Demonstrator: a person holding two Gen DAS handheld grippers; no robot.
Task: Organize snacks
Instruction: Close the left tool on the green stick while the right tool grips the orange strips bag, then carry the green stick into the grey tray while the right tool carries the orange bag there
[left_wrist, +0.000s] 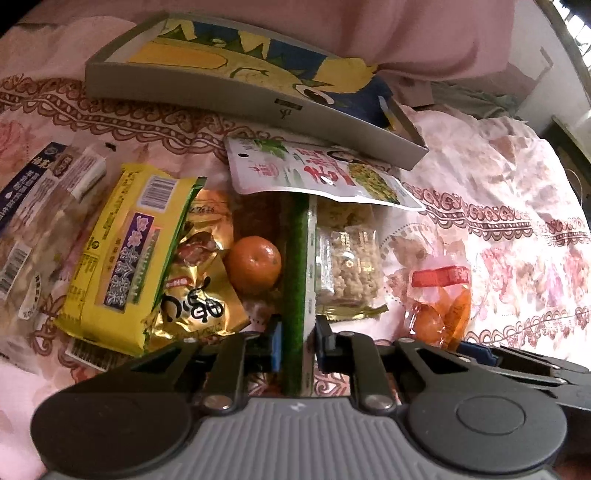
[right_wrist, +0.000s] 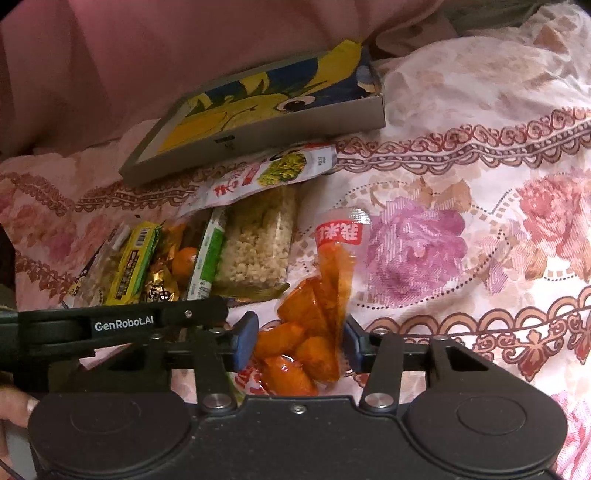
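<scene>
A pile of snack packets lies on a pink flowered bedspread in front of a shallow grey box (left_wrist: 332, 122) lined with a yellow and blue picture. My left gripper (left_wrist: 297, 339) is closed around a thin green and white packet (left_wrist: 295, 258) that stands on edge. Beside it lie a tangerine (left_wrist: 253, 264), a yellow packet (left_wrist: 125, 258), a gold packet (left_wrist: 201, 302) and a clear puffed-rice packet (left_wrist: 347, 262). My right gripper (right_wrist: 300, 338) is open, its fingers either side of a clear bag of orange pieces (right_wrist: 314, 314). The box (right_wrist: 295, 129) also shows in the right wrist view.
A white and red pouch (left_wrist: 317, 173) lies against the box's front wall. A dark blue and clear packet (left_wrist: 33, 206) lies at the far left. Pink bedding rises behind the box. Open bedspread (right_wrist: 461, 229) lies to the right of the pile.
</scene>
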